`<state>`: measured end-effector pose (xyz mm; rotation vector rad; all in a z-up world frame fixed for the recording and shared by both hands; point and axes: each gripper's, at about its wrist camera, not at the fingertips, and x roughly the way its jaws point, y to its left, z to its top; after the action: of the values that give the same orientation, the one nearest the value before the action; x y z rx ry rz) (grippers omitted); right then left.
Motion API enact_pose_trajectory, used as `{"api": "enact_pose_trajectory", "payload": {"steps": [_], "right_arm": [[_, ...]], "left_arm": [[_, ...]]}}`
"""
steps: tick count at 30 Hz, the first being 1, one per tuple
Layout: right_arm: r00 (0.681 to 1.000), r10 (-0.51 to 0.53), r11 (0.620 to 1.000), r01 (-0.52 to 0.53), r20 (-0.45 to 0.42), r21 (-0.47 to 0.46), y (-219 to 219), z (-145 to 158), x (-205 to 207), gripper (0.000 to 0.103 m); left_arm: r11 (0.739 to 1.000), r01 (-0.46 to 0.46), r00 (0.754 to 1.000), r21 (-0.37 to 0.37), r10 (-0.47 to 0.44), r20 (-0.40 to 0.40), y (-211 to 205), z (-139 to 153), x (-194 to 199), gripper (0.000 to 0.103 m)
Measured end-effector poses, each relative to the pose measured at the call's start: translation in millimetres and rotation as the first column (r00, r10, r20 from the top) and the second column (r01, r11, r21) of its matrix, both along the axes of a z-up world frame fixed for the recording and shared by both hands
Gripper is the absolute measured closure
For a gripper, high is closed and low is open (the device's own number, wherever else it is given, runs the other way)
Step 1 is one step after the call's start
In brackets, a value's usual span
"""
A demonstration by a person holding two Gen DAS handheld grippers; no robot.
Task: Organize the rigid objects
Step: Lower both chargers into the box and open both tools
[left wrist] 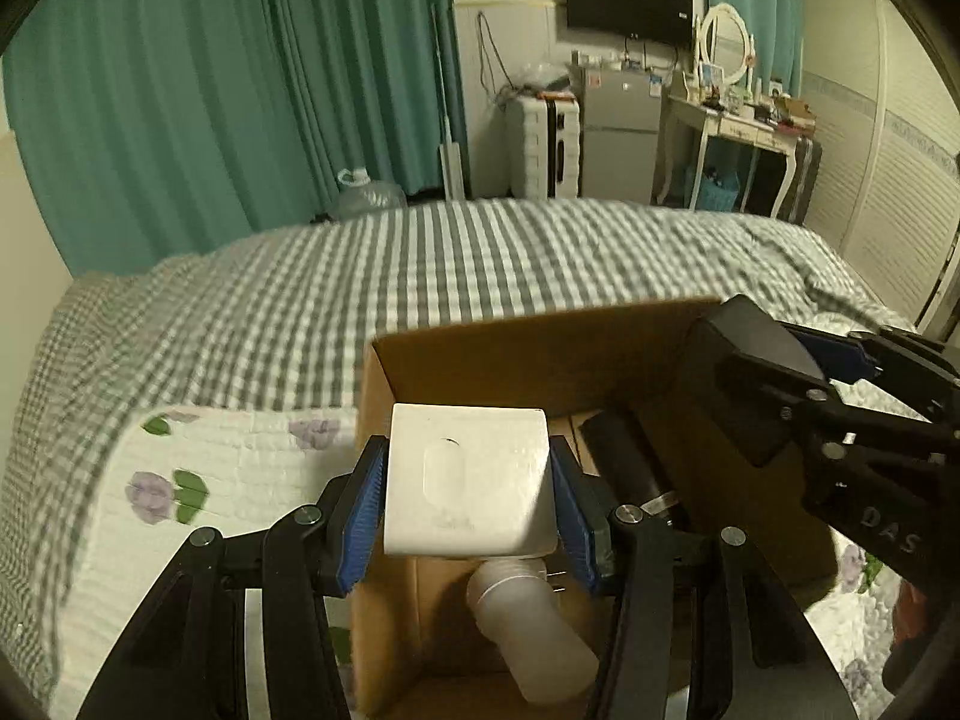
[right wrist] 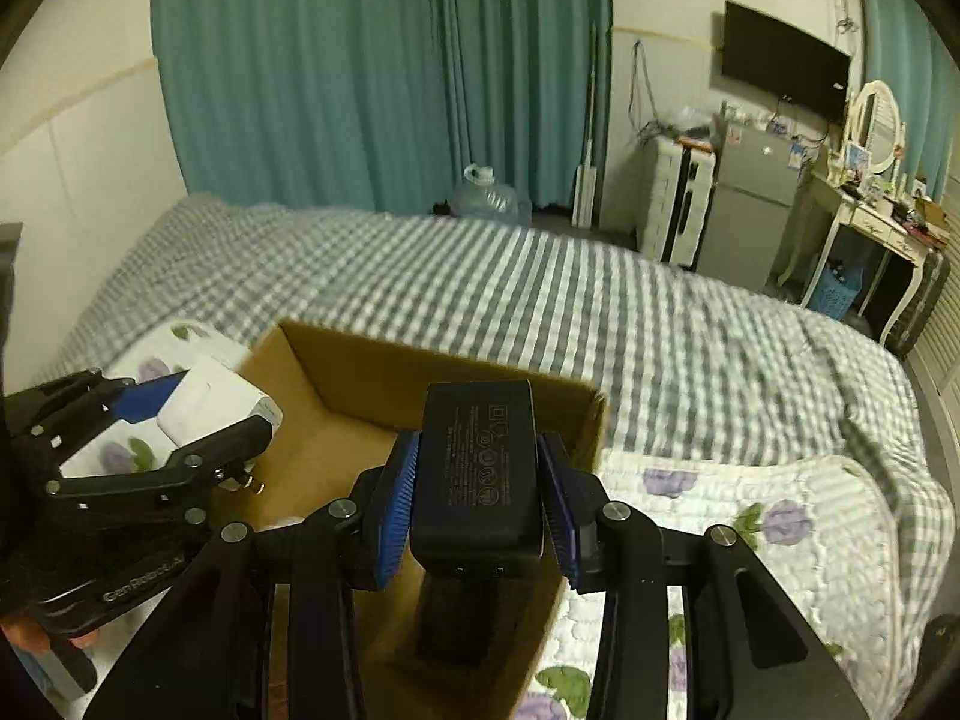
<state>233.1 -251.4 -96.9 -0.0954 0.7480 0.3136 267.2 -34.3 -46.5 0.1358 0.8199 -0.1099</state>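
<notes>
Gingham bed (left wrist: 420,276), cardboard box (left wrist: 540,348), white bottle (left wrist: 534,630) beneath clamped white adapter (left wrist: 468,480).

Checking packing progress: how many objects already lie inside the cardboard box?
2 visible in the cardboard box: a translucent white bottle near the front and a black cylinder further back, right. Others may be hidden beneath the held white block or the gripper.

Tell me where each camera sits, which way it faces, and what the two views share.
Left wrist: on the left gripper, looking down along its fingers at the white adapter clamped over the cardboard box; the right gripper shows at right.
Right wrist: on the right gripper, facing the black power brick it clamps over the box; the left gripper shows at left.
Shared: box, checked bedspread, curtains.
</notes>
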Motion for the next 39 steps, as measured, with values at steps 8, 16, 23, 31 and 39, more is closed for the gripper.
{"api": "enact_pose_trajectory", "payload": {"steps": [8,16,23,31,39], "right_arm": [[0.999,0.038,0.997,-0.040,-0.032,-0.064,14.8,-31.0,17.1,0.065],[0.998,0.022,0.996,-0.028,-0.062,-0.088,19.5,-39.3,13.3,0.064],[1.000,-0.027,0.999,0.028,0.015,-0.025,-0.2,-1.6,-8.9,0.041],[0.992,-0.083,0.994,0.089,0.094,-0.061,-19.3,51.4,-68.3,0.009],[0.982,-0.086,0.993,0.098,0.167,-0.068,-23.9,100.2,-139.2,0.000]], "left_arm": [[0.999,0.024,0.999,0.035,-0.022,-0.042,-7.7,-24.7,6.7,0.051],[0.998,0.046,0.998,0.034,-0.044,-0.054,-13.5,-27.8,-2.7,0.050],[1.000,0.016,0.998,-0.014,-0.017,-0.061,-7.0,-15.3,-19.9,0.048],[1.000,-0.014,0.999,-0.016,0.014,0.028,-1.3,47.0,-59.7,0.033],[0.998,-0.052,0.991,0.034,0.047,0.127,9.0,102.8,-123.0,0.026]]}}
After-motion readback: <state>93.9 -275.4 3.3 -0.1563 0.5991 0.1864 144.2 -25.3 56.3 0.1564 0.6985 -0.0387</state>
